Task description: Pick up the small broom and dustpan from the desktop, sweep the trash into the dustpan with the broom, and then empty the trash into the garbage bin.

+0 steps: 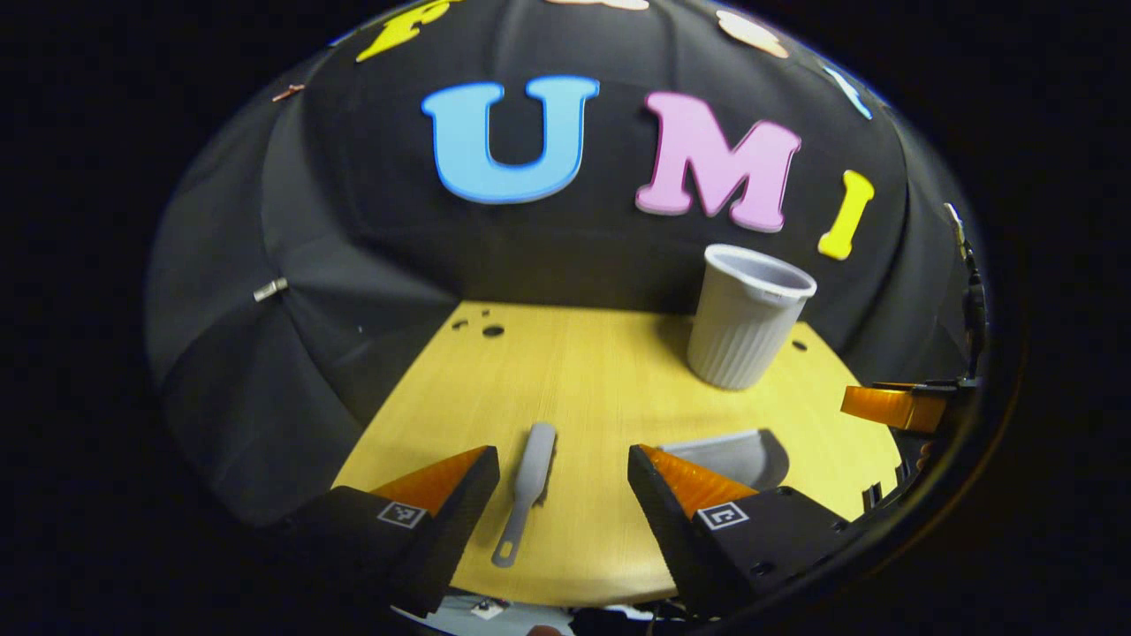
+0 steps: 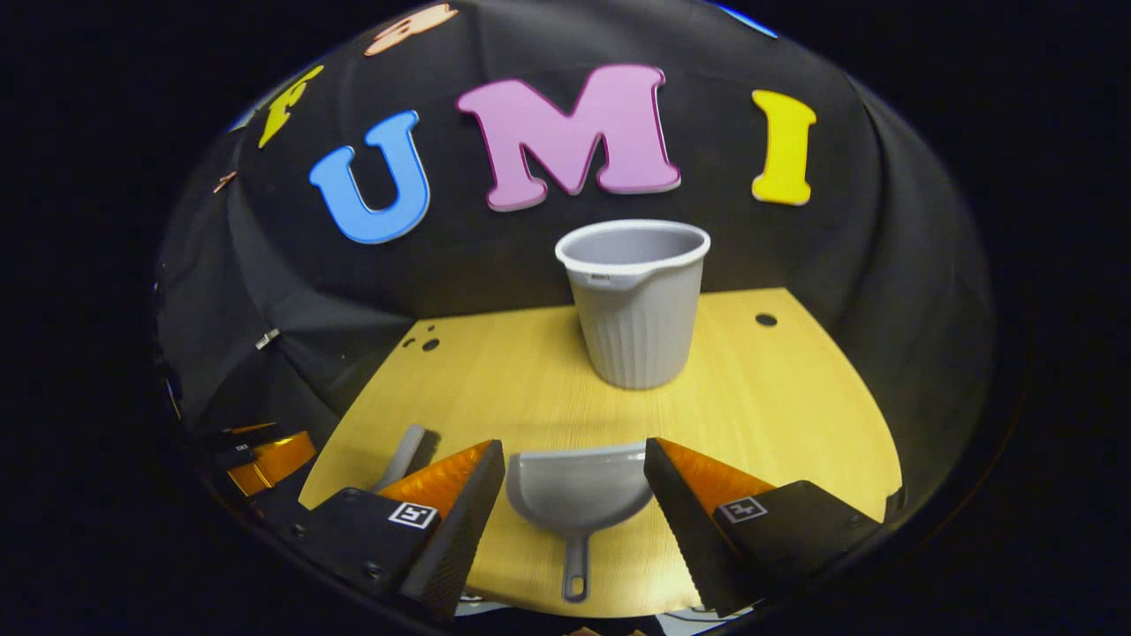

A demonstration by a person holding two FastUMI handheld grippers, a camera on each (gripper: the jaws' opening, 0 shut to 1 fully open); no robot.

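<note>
You have one broom (image 1: 527,490), one dustpan (image 2: 577,495) and one garbage bin (image 2: 634,300) on one desk (image 2: 778,397). You hold two tongs: left tongs (image 1: 564,495), right tongs (image 2: 574,490). Several dark holes mark the desk.

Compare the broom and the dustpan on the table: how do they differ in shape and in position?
The broom is long and narrow, while the dustpan has a wide scoop with a short, thin handle. The broom lies between the left gripper's open fingers; the dustpan lies between the right gripper's open fingers. Both are grey, lie flat on the table, and neither is gripped.
</note>
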